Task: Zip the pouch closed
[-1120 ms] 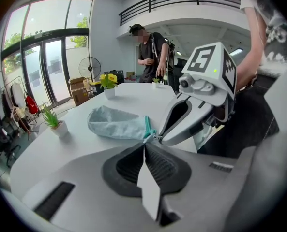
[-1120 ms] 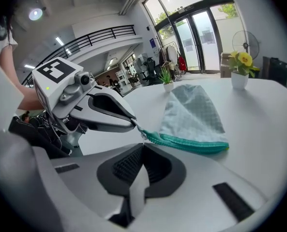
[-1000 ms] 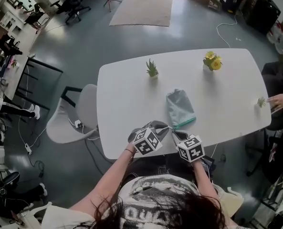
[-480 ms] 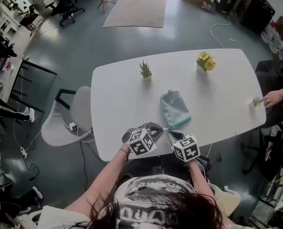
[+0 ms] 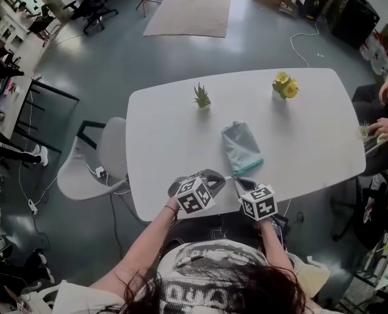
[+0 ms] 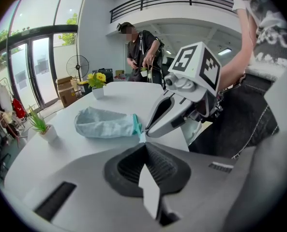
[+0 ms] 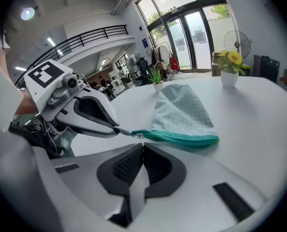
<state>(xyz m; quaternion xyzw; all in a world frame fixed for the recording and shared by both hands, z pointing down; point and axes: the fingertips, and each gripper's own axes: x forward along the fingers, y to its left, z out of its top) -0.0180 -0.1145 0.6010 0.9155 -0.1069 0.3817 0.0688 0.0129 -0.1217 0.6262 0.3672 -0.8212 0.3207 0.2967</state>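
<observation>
Pouch (image 5: 241,146) is lying on the table (image 5: 167,129) just beyond the tips of both claws, with the left claw (image 6: 144,141) fully closed and pinching its end tab (image 7: 126,131) as an anchor, while the right claw (image 7: 142,141) (also closed) is apparently nipping the zipper pull (image 7: 141,136) beside it.

Pale blue pouch (image 5: 241,146) with teal zipper edge (image 5: 249,169) lies flat.

Open hall with a grey floor (image 5: 102,70)
White surface (image 5: 167,129), 1 white chair (image 5: 115,146) beside it, beige rug (image 5: 188,13), tall glass doors (image 7: 194,33), ceiling lamps (image 7: 28,13).
</observation>
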